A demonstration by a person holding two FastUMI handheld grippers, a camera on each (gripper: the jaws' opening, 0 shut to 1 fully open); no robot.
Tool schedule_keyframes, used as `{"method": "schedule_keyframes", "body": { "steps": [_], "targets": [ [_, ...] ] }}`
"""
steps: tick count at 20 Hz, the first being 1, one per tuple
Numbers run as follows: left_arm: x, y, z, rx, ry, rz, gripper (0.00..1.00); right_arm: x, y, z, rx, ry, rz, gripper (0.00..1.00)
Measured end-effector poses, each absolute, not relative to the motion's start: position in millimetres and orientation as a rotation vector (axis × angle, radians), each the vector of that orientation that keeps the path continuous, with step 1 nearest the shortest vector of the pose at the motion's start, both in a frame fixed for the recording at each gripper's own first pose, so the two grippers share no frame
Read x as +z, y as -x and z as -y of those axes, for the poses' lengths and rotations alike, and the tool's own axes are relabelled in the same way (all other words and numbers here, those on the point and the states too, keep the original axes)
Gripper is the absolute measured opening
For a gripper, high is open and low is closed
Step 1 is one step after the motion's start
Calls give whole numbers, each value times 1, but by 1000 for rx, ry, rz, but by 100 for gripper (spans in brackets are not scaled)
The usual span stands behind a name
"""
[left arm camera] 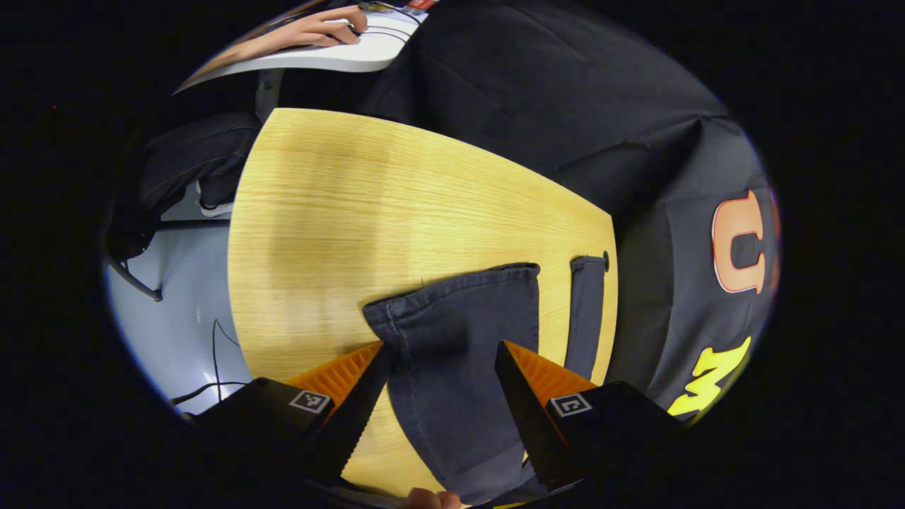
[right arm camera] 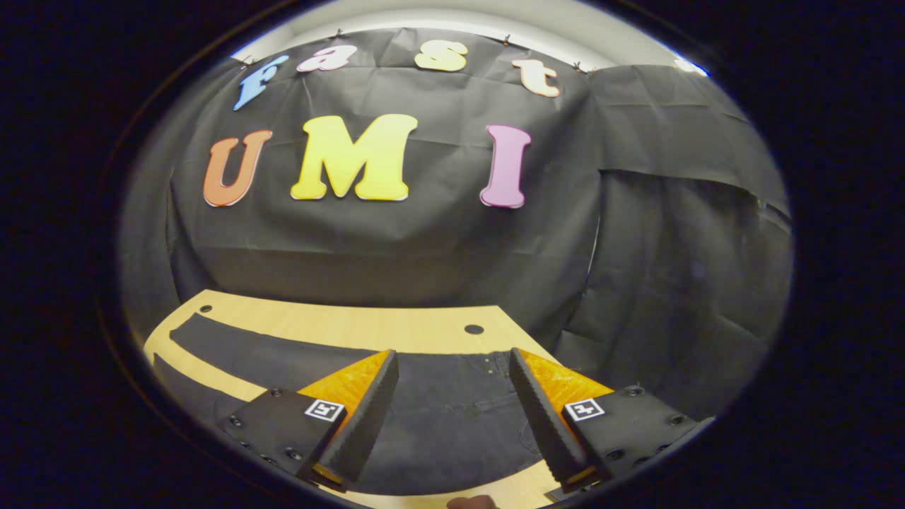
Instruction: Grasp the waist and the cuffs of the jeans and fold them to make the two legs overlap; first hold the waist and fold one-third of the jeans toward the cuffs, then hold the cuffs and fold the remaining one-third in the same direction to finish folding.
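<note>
Left gripper view: near part of the jeans ran out of sight at the bottom of the frame, behind the left gripper. A person's hand, upper left, was cut by the rim.

Right gripper view: the jeans' left end, lower left, was lost at the rim; the waist sat partly behind the right gripper.

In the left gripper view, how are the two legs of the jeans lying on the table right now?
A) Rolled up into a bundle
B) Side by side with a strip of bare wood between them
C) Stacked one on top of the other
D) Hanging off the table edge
B: the jeans lie flat on the table, and a strip of bare wood shows between one cuff end and the other.
</note>
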State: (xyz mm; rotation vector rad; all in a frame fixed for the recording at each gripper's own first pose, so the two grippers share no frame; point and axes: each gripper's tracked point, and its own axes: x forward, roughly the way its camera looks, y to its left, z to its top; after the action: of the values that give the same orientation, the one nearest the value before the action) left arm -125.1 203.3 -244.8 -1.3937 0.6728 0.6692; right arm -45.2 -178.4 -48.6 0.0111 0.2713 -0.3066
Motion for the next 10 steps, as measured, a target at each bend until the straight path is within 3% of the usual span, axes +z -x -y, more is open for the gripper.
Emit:
{"method": "schedule_keyframes", "body": {
  "steps": [1, 2, 3, 7, 9, 10],
  "targets": [
    [-250, 128, -201, 675, 1411, -687, 94, -57, 46, 183, -311, -40, -302, 99],
    [-251, 130, -203, 687, 1436, -684, 77, -66, 46, 189, -314, -73, -335, 96],
    [-254, 134, -203, 703, 1457, -688, 77, -74, 48, 194, -315, -114, -366, 97],
    [-262, 141, -197, 676, 1471, -711, 16, -108, 45, 208, -261, -387, -522, 98],
    [-261, 142, -197, 675, 1491, -713, 12, -133, 48, 238, -322, -434, -622, 99],
    [-262, 141, -198, 677, 1491, -718, 12, -148, 56, 261, -376, -430, -684, 95]
  ]
}}
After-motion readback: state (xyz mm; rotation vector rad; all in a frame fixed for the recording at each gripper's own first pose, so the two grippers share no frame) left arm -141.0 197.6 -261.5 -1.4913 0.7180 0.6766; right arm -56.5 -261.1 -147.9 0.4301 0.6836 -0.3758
